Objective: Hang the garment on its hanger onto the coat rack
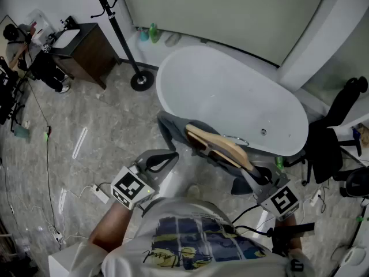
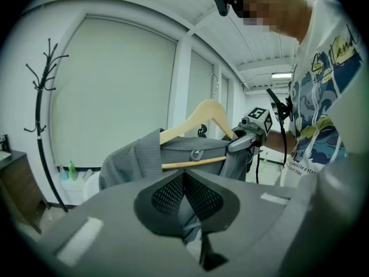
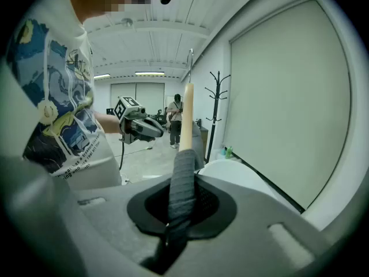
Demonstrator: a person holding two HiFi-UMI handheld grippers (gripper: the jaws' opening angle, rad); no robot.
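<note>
Tools both clamped: left tool [image 1: 164, 158] bites a fold of the grey garment [image 1: 172, 127], right tool [image 1: 257, 175] pinches the cloth-covered end of the wooden hanger [image 1: 222, 145] spanning between them. Well ahead of the left tool stands the coat rack [image 1: 118, 30].

The only lettering is on the person's T-shirt [image 2: 326, 97]: a cursive word near its top edge that seems to read "Land", and small print near its hem of which only "like a sta" can be read.
</note>
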